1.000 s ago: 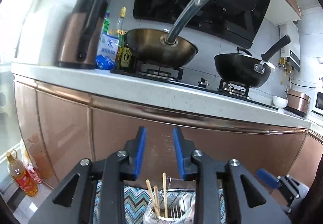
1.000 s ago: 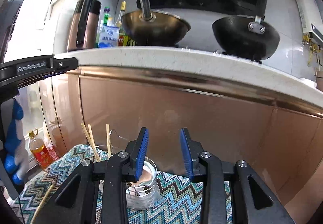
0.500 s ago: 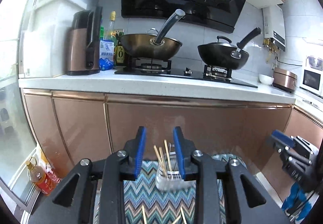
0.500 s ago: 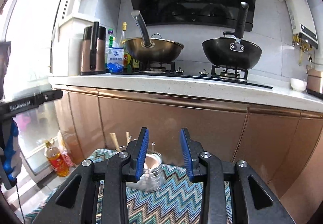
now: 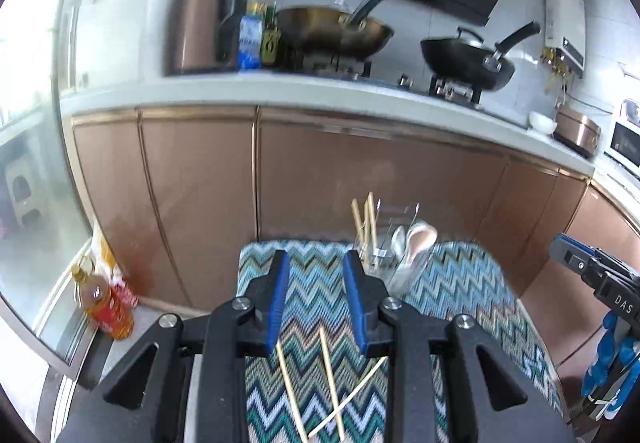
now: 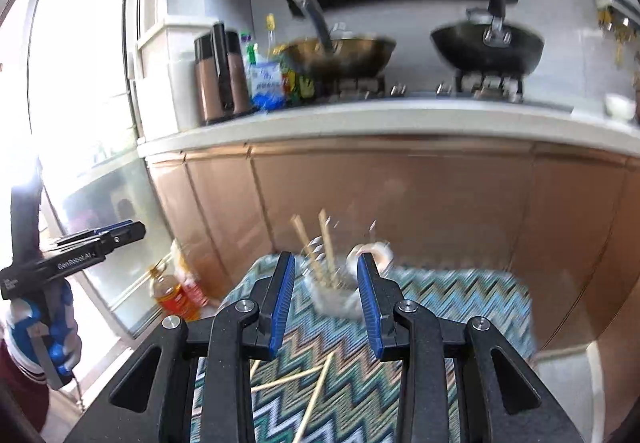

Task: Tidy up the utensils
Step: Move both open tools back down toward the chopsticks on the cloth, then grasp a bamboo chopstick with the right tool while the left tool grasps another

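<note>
On the zigzag mat (image 5: 460,283), the clear holder (image 5: 394,259) stands at the far edge, nearest the copper cabinet doors, with a few chopsticks (image 5: 366,221) upright in it and two spoons (image 5: 416,239) beside them. Three loose chopsticks (image 5: 328,375) lie crossed on the near side of the holder, right under the left claw (image 5: 316,299). Both claws are released, jaws parted with nothing between them; the right claw (image 6: 325,303) hovers just short of the holder.

My worry is the crossing: pinch one stick where another lies over it and the claw may drag or flick its neighbour off the mat, or lift two at once. The holder looks light and top-heavy, so a stick poked in at a slant, or a nudge from the right claw, could tip it and spill what is sorted.

Against a second ago, both claws have pulled back from the holder; then it sat close under them, and the loose sticks were out of the left view
</note>
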`<move>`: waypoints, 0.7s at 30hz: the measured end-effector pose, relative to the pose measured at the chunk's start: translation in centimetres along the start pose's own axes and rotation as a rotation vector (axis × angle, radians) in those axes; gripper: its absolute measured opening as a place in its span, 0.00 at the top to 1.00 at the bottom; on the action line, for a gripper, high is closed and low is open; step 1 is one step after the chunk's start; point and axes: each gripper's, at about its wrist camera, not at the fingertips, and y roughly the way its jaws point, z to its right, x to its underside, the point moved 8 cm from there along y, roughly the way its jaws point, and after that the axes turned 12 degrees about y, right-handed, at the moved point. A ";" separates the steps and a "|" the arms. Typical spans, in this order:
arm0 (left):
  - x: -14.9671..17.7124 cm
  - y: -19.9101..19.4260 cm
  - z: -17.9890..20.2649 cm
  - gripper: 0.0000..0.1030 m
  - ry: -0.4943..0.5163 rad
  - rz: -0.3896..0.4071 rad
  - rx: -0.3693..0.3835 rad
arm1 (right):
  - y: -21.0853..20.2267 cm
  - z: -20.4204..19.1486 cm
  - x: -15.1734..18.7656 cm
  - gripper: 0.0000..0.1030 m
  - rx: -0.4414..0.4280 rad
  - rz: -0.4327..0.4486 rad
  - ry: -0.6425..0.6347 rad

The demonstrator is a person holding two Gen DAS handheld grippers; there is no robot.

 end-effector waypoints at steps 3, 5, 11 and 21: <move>2.7 1.8 -0.5 0.74 -0.016 -0.071 0.021 | 2.5 -0.2 2.5 0.69 -0.019 -0.097 0.045; 4.7 3.5 -0.8 0.74 -0.025 -0.129 0.037 | 4.4 -0.2 4.4 0.69 -0.028 -0.168 0.084; 10.0 8.4 -1.6 0.74 -0.076 -0.286 0.100 | 10.5 0.3 9.9 0.69 -0.032 -0.395 0.204; 14.8 14.9 -2.5 0.74 -0.101 -0.462 0.139 | 19.3 2.5 16.8 0.74 0.072 -0.644 0.380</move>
